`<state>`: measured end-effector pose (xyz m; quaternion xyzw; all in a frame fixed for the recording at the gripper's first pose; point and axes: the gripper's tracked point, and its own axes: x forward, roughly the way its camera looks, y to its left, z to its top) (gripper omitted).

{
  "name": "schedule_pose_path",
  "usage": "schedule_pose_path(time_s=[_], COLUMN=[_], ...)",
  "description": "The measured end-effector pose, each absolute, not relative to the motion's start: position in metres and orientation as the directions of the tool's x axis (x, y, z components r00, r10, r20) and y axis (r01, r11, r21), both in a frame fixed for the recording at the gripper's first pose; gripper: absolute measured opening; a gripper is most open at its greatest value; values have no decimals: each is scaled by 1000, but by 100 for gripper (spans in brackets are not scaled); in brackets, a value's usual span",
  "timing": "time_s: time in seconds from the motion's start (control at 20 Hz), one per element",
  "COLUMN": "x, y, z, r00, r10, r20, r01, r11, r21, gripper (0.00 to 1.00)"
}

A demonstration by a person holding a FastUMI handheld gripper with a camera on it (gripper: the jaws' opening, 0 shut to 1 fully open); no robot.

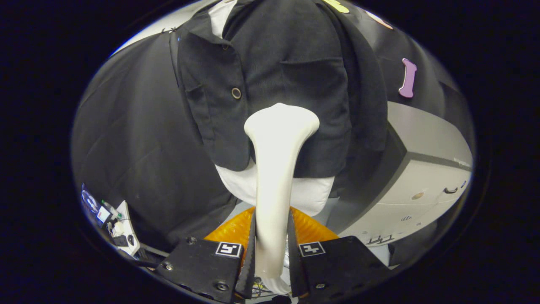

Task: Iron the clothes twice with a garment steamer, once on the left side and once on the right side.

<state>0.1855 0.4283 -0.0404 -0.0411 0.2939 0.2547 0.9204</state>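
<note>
Fingers point(249, 249) of the gripper point(272, 253) clamp the white steamer point(276, 169) by its handle from both sides, so its wide head points forward at the dark jacket point(270, 76). The jacket hangs on a white dummy point(312, 192), spread flat for steaming. The steamer head sits well ahead of the fingers, at the jacket's lower front near the button line, seemingly touching or nearly so. A grey cabinet point(426, 169) stands beside.

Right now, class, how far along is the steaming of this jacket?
Done: the fingers are shut on the steamer. In hand: its head is at the jacket, near the front's middle, just right of the button. Left: no finished pass can be seen, so count the left and right strokes as remaining.
</note>
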Motion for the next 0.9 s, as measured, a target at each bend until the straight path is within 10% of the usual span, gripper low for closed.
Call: schedule_pose_path(time_s=[0.9], x=[142], y=[438], z=[39], r00=[748], r10=[508], r20=[-428], r01=[-540], r11=[840], r21=[52], gripper=[36])
